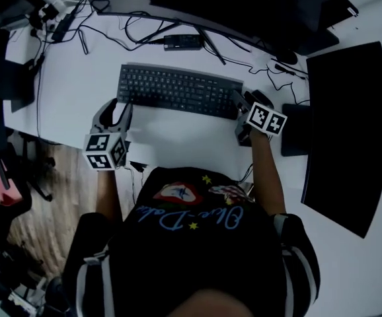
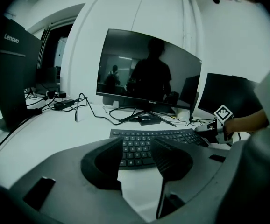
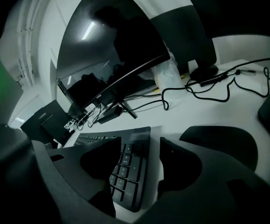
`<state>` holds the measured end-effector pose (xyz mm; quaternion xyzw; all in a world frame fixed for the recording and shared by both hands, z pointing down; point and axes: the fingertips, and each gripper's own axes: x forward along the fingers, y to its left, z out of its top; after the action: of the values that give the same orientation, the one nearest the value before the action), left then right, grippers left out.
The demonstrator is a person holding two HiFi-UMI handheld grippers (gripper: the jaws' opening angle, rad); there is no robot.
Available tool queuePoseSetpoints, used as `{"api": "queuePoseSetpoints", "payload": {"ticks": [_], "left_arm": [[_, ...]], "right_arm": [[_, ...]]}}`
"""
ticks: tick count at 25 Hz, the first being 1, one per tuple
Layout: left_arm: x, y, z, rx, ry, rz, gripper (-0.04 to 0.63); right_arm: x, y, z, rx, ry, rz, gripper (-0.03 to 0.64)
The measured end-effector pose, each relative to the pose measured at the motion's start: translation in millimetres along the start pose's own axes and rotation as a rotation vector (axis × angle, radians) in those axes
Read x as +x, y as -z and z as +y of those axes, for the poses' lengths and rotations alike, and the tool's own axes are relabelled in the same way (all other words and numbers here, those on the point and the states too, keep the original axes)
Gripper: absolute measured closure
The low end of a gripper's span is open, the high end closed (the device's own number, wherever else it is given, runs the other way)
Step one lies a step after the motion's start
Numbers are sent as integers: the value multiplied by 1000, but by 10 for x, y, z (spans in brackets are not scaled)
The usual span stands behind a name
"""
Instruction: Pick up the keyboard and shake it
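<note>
A black keyboard (image 1: 178,90) lies flat on the white desk (image 1: 65,91). My left gripper (image 1: 119,109) hovers at the keyboard's near left corner. In the left gripper view its jaws (image 2: 137,146) stand apart, and the keyboard (image 2: 172,135) shows beyond them with nothing between the pads. My right gripper (image 1: 241,104) sits at the keyboard's right end. In the right gripper view its jaws (image 3: 142,146) straddle that end of the keyboard (image 3: 125,171), one finger over the keys and one off the edge. The pads do not press on it.
A large dark monitor (image 1: 244,5) stands behind the keyboard, with a small black box (image 1: 182,42) and loose cables (image 1: 145,24) at its foot. A big black slab (image 1: 349,131) lies at the right. The desk's left edge drops to a wooden floor (image 1: 52,197).
</note>
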<state>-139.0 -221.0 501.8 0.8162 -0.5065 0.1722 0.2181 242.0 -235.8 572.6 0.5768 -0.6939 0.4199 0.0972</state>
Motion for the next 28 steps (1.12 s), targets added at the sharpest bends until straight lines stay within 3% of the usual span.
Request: {"api": "queuePoseSetpoints", "payload": {"ticks": [6, 10, 20, 28], "left_arm": [[57, 174, 263, -98, -97, 24, 426], [72, 281, 415, -121, -122, 63, 402], [307, 549, 565, -194, -40, 195, 373], [602, 617, 618, -159, 5, 311, 351]], "right_arm": [[115, 5, -38, -6, -29, 50, 391], [173, 34, 86, -57, -59, 81, 391], [162, 50, 203, -34, -119, 112, 380], [160, 48, 189, -28, -111, 115, 380]]}}
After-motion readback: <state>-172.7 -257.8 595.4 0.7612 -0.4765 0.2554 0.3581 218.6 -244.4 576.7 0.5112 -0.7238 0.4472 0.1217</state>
